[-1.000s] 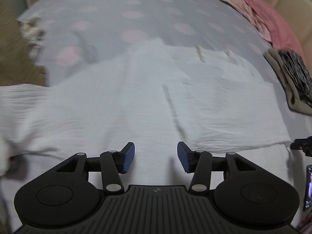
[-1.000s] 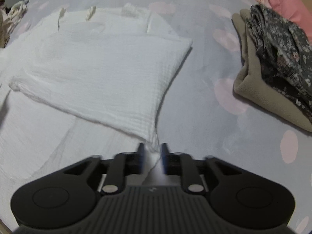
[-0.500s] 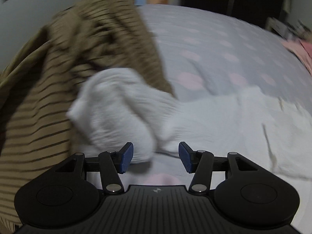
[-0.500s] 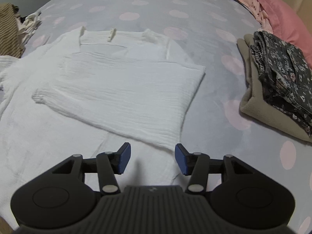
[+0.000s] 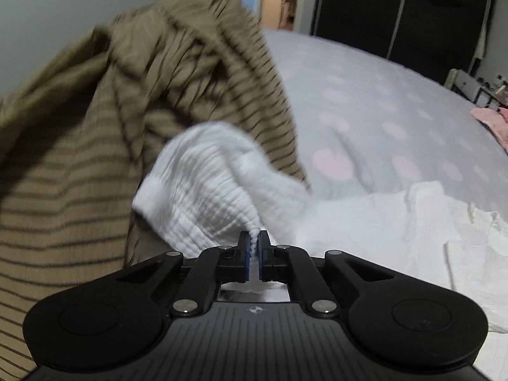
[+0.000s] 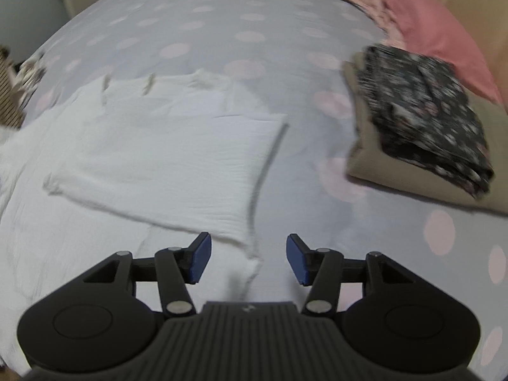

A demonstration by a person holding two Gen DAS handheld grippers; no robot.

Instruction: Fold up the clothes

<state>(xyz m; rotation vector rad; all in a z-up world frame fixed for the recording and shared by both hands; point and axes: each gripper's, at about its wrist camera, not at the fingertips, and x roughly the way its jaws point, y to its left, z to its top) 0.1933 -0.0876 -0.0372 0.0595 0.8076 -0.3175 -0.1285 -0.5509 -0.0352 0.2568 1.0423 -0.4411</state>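
Note:
A white crinkled garment point(image 6: 165, 146) lies spread on the grey bed with pink dots, its right side folded over the middle. My left gripper point(image 5: 253, 242) is shut on the garment's left sleeve point(image 5: 206, 190), near its cuff, and the sleeve bunches up in front of the fingers. The rest of the garment point(image 5: 397, 222) trails away to the right. My right gripper point(image 6: 247, 260) is open and empty, just above the folded flap's near corner point(image 6: 250, 247).
A tan striped garment point(image 5: 95, 158) is heaped close on the left of the left wrist view. A folded stack of beige and dark floral clothes point(image 6: 422, 127) sits at the right. Pink clothes point(image 6: 428, 19) lie beyond it.
My left gripper swung left to the sleeve and shut on it. My right gripper let go of the folded flap's corner, opened and drew back a little.

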